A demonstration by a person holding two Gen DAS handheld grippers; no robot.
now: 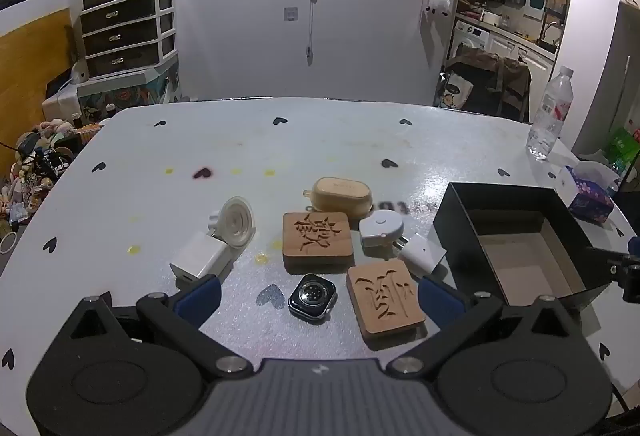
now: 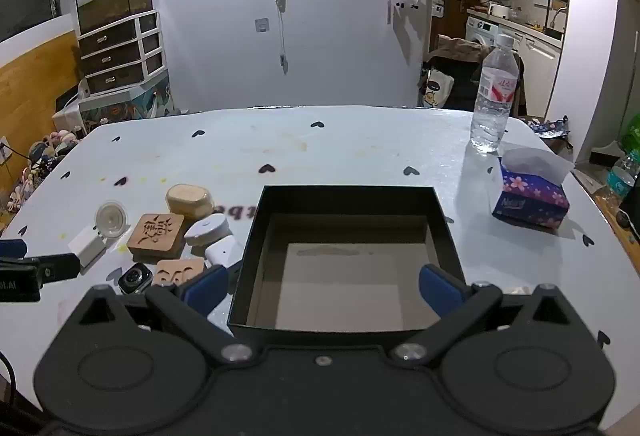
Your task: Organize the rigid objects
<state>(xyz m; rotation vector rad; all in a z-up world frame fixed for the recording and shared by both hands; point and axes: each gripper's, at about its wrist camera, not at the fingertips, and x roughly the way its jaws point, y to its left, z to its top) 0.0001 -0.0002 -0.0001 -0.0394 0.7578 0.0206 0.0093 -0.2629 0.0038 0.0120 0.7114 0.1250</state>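
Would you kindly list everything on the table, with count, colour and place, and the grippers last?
Carved wooden blocks: two, tan, table centre.
Smartwatch body: one, black, lying before the blocks.
Earbud case: one, beige, behind the blocks.
Round device: one, white, beside the case.
Charger plugs: two, white, either side of the blocks.
Clear round part: one, translucent, left.
Open cardboard box: one, black, empty, right.
Water bottle: one, clear, far right.
Tissue pack: one, purple floral, right.
Left gripper: open, empty.
Right gripper: open, empty, over box.
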